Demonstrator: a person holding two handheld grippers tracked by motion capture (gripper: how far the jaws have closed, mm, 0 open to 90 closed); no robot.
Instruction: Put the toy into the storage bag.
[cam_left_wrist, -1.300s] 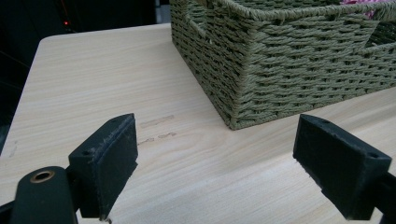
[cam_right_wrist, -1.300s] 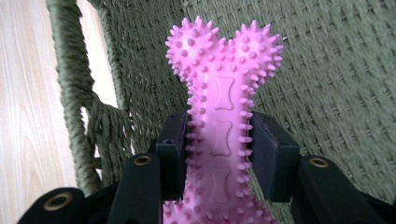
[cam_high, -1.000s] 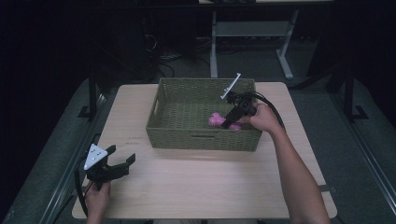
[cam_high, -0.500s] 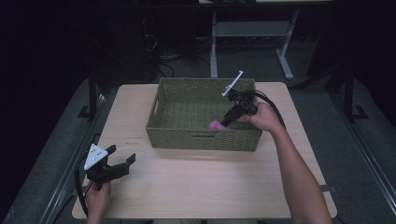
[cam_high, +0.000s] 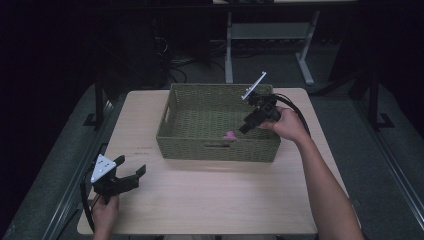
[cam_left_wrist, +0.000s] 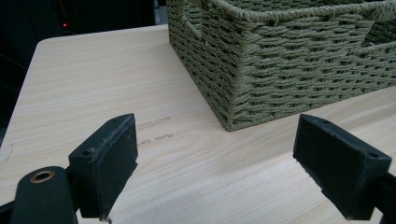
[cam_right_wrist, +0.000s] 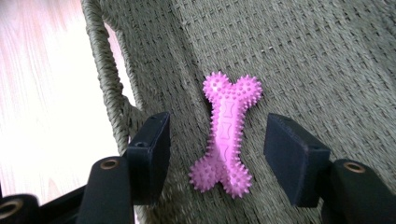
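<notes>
A pink spiky bone toy (cam_high: 230, 134) (cam_right_wrist: 226, 135) lies flat on the floor of the green woven basket (cam_high: 215, 150), close to its front wall. My right gripper (cam_high: 246, 128) (cam_right_wrist: 222, 140) hangs just above it, tilted down into the basket. Its jaws have just been opening, and the toy lies between the pads (cam_right_wrist: 292, 161) with a gap on each side. My left gripper (cam_high: 131, 166) (cam_left_wrist: 215, 168) rests at the table's front left corner. It is open with bare wood between its pads, facing the basket's near corner (cam_left_wrist: 233, 112).
The basket stands at the back middle of the light wooden table (cam_high: 220, 195) and has a handle slot (cam_high: 217, 145) in its front wall. Dark floor and a desk frame (cam_high: 270, 35) lie beyond the table.
The right gripper opened and let go of the pink toy, which dropped from the jaws to the basket floor. The right hand rose slightly. The left gripper stayed put.
</notes>
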